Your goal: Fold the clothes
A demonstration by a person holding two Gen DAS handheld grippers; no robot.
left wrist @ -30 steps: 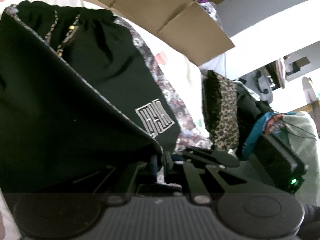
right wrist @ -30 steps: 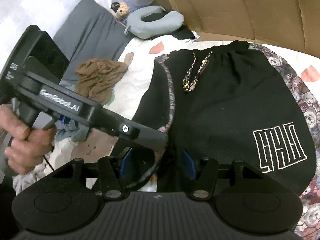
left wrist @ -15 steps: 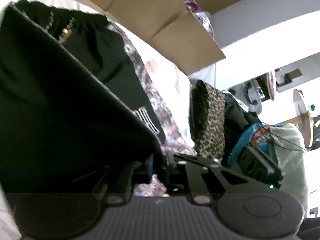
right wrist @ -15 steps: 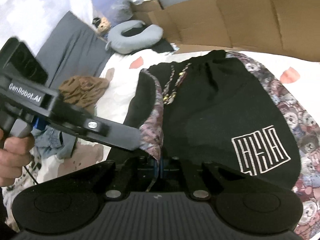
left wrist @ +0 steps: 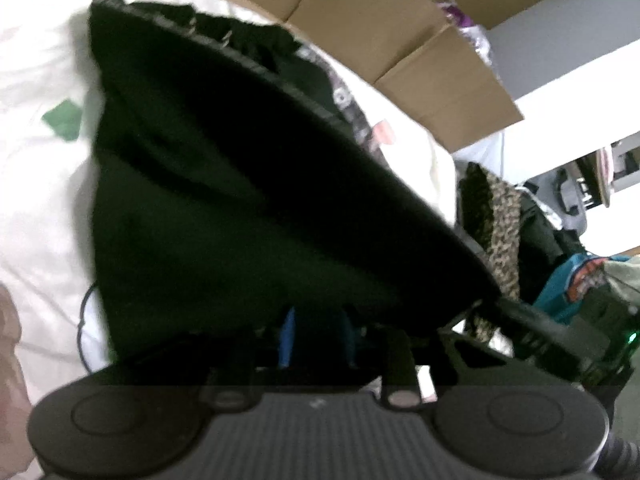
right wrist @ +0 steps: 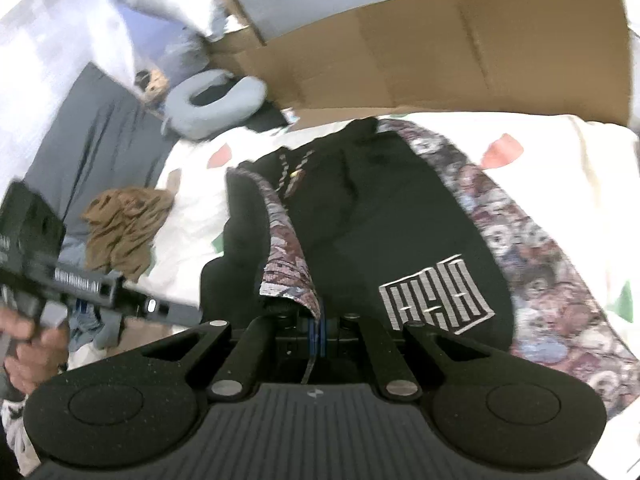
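Note:
Black shorts (right wrist: 380, 220) with a white logo (right wrist: 436, 292) and patterned side stripes (right wrist: 520, 232) lie on the white bed sheet (right wrist: 560, 152). My right gripper (right wrist: 316, 328) is shut on the patterned hem edge of the left leg, which is lifted and folded up over the rest. In the left wrist view the black cloth (left wrist: 240, 200) hangs across most of the frame. Below it my left gripper (left wrist: 318, 336) shows its blue pads apart, blurred. The right wrist view has the left gripper (right wrist: 188, 314) at the left, with its tip against the black fold and a hand (right wrist: 28, 344) on its grip.
Flattened cardboard (right wrist: 460, 48) stands along the bed's far side. A grey neck pillow (right wrist: 212, 104) and a crumpled brown garment (right wrist: 124, 224) lie to the left. A leopard-print cloth (left wrist: 496, 216) and other piled clothes sit to the right in the left wrist view.
My right gripper went from open to shut on the patterned hem and has lifted it. The left gripper's pads, pinched on the black cloth before, now stand apart.

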